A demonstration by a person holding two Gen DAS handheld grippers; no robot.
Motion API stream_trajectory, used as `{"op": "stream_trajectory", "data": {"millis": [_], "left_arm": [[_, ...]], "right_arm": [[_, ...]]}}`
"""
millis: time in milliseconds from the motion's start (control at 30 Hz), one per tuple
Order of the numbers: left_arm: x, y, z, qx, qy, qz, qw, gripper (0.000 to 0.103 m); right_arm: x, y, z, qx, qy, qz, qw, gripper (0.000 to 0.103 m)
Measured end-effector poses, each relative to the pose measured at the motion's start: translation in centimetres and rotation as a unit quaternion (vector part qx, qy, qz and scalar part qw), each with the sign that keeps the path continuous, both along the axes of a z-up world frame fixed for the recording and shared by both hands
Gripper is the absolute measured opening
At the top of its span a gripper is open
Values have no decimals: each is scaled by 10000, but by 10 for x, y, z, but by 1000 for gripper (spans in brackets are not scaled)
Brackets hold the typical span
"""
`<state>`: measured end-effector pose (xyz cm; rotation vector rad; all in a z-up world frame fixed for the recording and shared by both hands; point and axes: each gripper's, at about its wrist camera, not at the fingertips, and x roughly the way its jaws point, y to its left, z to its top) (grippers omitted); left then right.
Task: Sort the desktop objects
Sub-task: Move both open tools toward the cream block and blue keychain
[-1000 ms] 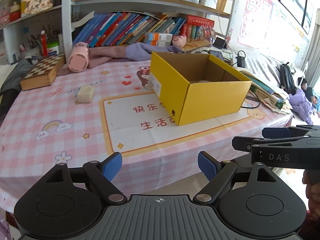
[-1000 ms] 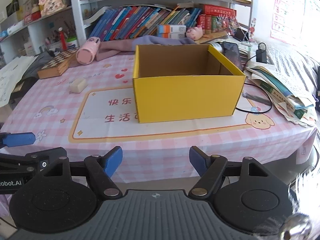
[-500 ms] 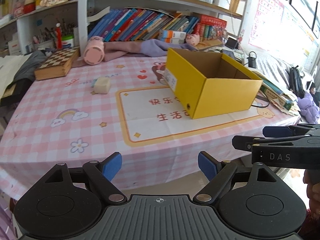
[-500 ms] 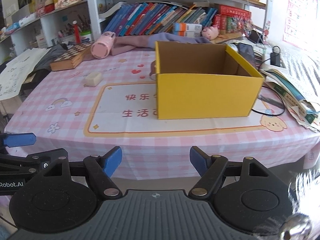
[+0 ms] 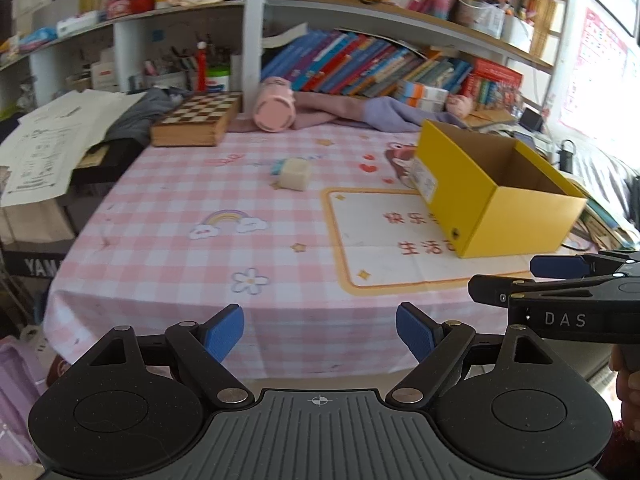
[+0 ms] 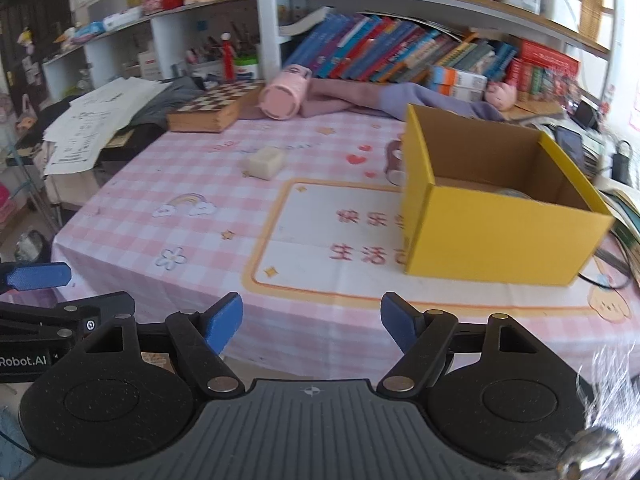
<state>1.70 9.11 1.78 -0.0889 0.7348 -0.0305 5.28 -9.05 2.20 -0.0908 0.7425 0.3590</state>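
Note:
An open yellow cardboard box [image 5: 492, 200] [image 6: 496, 216] stands on the right of the pink checked tablecloth [image 5: 168, 216]. A small cream block [image 5: 295, 174] [image 6: 265, 162] lies on the cloth left of the box. A pink cup [image 5: 274, 105] [image 6: 283, 98] lies on its side at the back, next to a wooden chessboard box [image 5: 196, 120] [image 6: 214, 107]. My left gripper [image 5: 320, 330] is open and empty, short of the table's front edge. My right gripper [image 6: 312, 320] is open and empty too, and shows at the right of the left wrist view [image 5: 560, 284].
Bookshelves [image 5: 380, 64] with several books stand behind the table. Purple cloth [image 5: 360, 110] lies at the back. Papers [image 5: 52, 148] pile up at the left, books and cables [image 6: 616, 192] at the right of the box. A round object lies inside the box, mostly hidden.
Both grippers have swung left and drawn back, so the box has shifted right in view and the cream block, cup and chessboard sit nearer the middle. Both stay open.

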Motion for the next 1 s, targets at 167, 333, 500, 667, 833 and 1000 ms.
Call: {"op": "stream_trajectory", "data": {"millis": [167,333,500,667,833,1000], "left_arm": [[3,13,2,27,-37,261,9996,86],[13,19,2,60,-55,383,9992,86],[31,22,0,95,-53,472,9988,86],[57,24,-2,87,-23,609,9981,86],[84,26,-5,83,15,730,9973,86],[114,25,-10,124,144,776,9968,86]], "right_arm": [[11,17,1,24,-48,255,9997,75],[25,26,1,30,-71,403,9992,75],[48,30,0,54,-92,478,9988,75],[79,34,1,66,-115,547,9984,75],[112,39,4,73,-178,658,9976,75],[144,38,8,227,-356,662,9969,75]]}}
